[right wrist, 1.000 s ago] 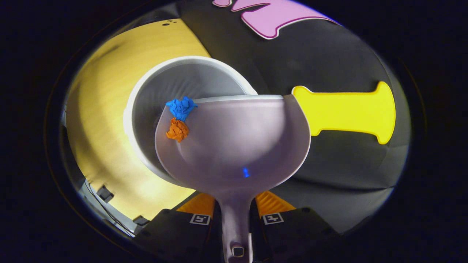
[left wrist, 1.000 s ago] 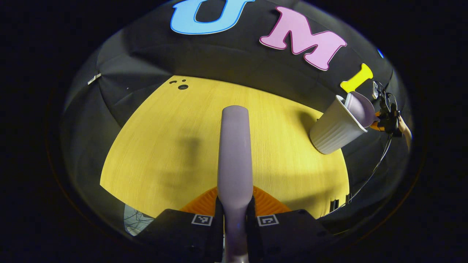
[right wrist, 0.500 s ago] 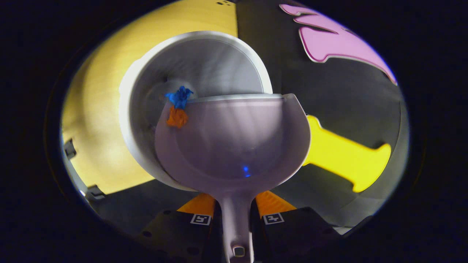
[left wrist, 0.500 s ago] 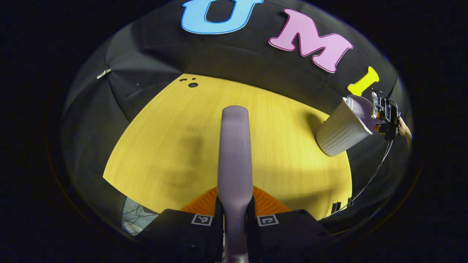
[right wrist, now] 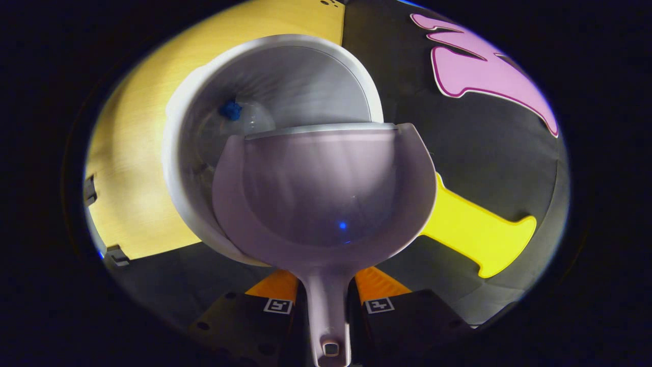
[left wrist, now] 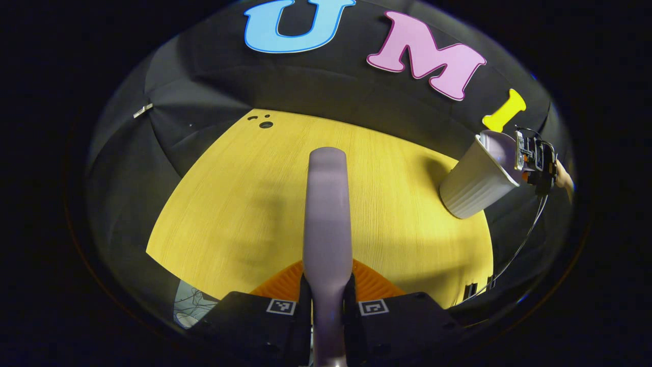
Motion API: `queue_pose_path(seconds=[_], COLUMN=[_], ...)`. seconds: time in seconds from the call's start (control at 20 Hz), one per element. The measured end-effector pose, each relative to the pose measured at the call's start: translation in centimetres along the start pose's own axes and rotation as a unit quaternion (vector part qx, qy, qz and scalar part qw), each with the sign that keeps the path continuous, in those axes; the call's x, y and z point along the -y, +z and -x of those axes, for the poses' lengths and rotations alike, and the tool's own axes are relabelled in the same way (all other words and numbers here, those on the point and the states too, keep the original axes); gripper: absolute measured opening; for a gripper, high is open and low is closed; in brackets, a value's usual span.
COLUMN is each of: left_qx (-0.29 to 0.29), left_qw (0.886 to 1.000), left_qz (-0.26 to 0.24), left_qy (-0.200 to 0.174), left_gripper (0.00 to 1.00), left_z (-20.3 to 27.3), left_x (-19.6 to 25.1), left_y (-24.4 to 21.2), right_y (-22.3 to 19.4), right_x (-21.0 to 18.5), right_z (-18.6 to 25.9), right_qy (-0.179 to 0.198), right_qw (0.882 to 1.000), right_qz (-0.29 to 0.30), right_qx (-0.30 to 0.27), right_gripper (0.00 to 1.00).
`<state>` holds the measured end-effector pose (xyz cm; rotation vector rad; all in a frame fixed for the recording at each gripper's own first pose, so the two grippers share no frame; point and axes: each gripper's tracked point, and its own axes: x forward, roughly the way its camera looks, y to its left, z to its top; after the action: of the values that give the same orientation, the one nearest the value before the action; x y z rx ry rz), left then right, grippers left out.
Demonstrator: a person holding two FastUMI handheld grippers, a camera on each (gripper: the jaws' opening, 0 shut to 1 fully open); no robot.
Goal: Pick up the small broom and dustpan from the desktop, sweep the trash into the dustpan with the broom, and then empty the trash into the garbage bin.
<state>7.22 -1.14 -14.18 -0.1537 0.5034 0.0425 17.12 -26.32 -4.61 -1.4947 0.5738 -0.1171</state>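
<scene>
Pale lilac dustpan point(right wrist: 326, 199) tipped over white bin point(right wrist: 285, 81); blue scrap point(right wrist: 230, 109) inside.

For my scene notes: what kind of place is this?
Probably a staged recording booth, not a home: black cloth wall, one bare wooden desktop, a white garbage bin.

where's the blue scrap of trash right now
In the right gripper view, the blue scrap sits inside the garbage bin, upper left, just beyond the dustpan lip.

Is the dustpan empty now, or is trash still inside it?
Empty: the dustpan shows a bare scoop, and a blue scrap lies inside the garbage bin.
</scene>
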Motion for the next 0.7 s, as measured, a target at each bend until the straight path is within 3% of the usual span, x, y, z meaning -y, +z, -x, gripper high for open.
queue_pose_path(seconds=[0.05,0.15,0.3,0.45,0.7], left_qx=[0.002,0.006,0.017,0.028,0.041], left_qw=[1.000,1.000,1.000,0.999,0.999], left_qz=[0.003,0.007,0.014,0.012,-0.007], left_qy=[0.000,0.001,0.000,-0.010,-0.033], left_gripper=[0.30,0.31,0.30,0.30,0.30], left_z=[0.1,0.3,0.7,1.1,1.4], left_x=[0.1,0.0,0.3,0.7,0.5], left_y=[0.0,0.1,0.4,0.9,1.2], right_y=[0.1,-0.4,0.7,3.3,8.0], right_x=[-0.4,-1.4,-2.9,-4.0,-4.5], right_z=[0.1,0.3,1.1,2.7,3.5], right_qy=[0.008,0.027,0.051,0.077,0.096], right_qw=[1.000,0.996,0.976,0.939,0.873], right_qz=[-0.023,-0.086,-0.211,-0.335,-0.478], right_qx=[0.001,-0.001,-0.003,-0.007,-0.007], right_gripper=[0.36,0.37,0.37,0.37,0.37])
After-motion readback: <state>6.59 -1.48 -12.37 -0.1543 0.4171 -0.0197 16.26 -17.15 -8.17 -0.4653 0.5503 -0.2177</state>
